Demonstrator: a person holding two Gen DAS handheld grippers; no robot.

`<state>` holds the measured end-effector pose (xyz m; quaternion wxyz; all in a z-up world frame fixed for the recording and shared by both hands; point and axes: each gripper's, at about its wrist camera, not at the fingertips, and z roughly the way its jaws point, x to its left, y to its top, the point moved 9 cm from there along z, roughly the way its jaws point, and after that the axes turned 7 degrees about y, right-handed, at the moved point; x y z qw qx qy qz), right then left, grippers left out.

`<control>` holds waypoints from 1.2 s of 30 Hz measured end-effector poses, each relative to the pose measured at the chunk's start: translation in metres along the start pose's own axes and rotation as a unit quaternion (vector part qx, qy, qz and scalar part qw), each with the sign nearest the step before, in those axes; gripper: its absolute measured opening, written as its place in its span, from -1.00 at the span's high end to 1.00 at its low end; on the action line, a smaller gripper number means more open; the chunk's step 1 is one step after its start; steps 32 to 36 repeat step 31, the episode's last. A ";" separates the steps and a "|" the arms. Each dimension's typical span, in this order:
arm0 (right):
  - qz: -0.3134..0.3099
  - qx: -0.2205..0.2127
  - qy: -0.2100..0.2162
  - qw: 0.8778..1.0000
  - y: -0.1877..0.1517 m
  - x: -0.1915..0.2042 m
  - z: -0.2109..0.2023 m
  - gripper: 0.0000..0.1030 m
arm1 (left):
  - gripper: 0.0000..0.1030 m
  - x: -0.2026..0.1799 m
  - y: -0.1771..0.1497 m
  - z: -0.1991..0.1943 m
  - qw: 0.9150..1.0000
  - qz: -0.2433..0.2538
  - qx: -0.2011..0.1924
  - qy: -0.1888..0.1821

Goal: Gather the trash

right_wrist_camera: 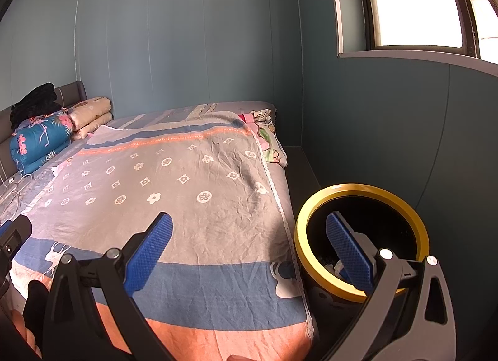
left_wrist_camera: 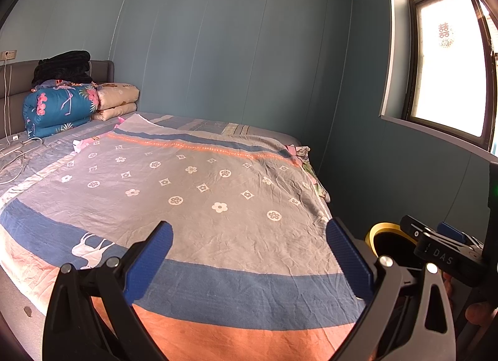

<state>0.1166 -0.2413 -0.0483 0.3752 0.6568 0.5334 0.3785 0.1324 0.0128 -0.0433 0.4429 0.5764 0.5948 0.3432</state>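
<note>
A round black trash bin with a yellow rim (right_wrist_camera: 362,193) stands on the floor at the bed's right side; bits of white and dark rubbish lie inside it. In the left wrist view the bin (left_wrist_camera: 381,228) shows only partly, behind the right gripper's body. My left gripper (left_wrist_camera: 249,263) hovers open over the patterned sheet (left_wrist_camera: 193,193), nothing between its blue pads. My right gripper (right_wrist_camera: 249,252) is open too, its right finger (right_wrist_camera: 348,252) over the bin's mouth and its left finger over the sheet's edge. No loose trash shows on the bed.
Folded quilts (left_wrist_camera: 59,105) and dark clothes are stacked at the headboard. White cables and a power strip (left_wrist_camera: 15,146) lie at the bed's left side. Crumpled cloth (right_wrist_camera: 267,140) sits at the far right edge. A narrow floor strip runs between bed and blue wall, under a window (left_wrist_camera: 448,65).
</note>
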 end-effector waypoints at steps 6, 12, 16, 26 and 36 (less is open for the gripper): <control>0.000 0.001 0.000 1.000 0.001 0.000 0.001 -0.85 | -0.84 -0.001 -0.001 0.000 1.000 0.000 0.001 0.001; 0.001 0.003 0.000 1.000 -0.001 -0.001 0.002 -0.85 | -0.84 0.000 -0.001 0.000 1.000 -0.002 0.001 -0.001; 0.002 0.005 0.000 1.000 -0.003 -0.001 0.002 -0.85 | -0.84 0.000 -0.001 -0.001 1.000 -0.001 -0.005 0.001; 0.001 0.011 -0.001 1.000 -0.004 -0.001 0.004 -0.85 | -0.84 0.006 -0.006 0.006 1.000 -0.020 0.016 -0.009; 0.001 0.011 0.000 1.000 -0.005 -0.001 0.003 -0.85 | -0.84 0.007 -0.007 0.006 1.000 -0.020 0.018 -0.010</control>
